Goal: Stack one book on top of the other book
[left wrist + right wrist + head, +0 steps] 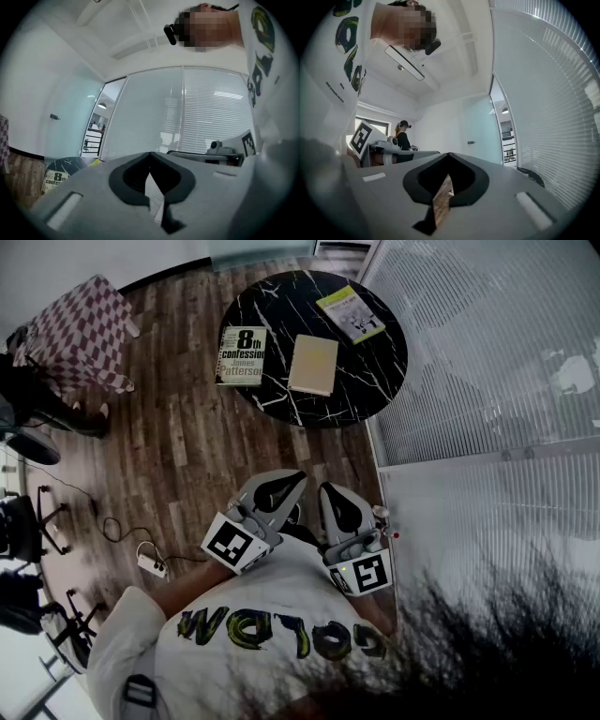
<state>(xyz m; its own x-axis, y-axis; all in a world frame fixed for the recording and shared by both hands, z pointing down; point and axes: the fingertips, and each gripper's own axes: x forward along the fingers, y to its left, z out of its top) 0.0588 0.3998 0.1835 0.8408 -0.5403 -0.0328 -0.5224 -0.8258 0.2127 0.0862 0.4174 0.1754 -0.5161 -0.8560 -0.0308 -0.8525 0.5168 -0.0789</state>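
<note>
One checked seat (82,332) stands at the far left on the wooden floor (187,460). A white power strip (151,564) lies on the floor nearer to the person, with a dark cable running from it.

Further away stands a round black table (281,306) with white veins, and three books lie flat on it. The first book (242,356), with a big "8th confession" on its cover, lies at the left edge of the table. The second book (313,364), with a plain cream cover, lies just beside it, near the middle of the table, with a small gap between them. The third book (351,313), yellow-green, lies at the far right edge, apart from the other two. No book is on top of another.

The left gripper (289,478) is held level in front of the person's white shirt (272,624), well apart from the table. Its jaws are pressed together with nothing between them. The right gripper (329,491) is just beside it, also level, also closed and empty.

At the right stands a glass wall with white blinds (487,352). In the right gripper view another person (402,136) stands far off in the room.
</note>
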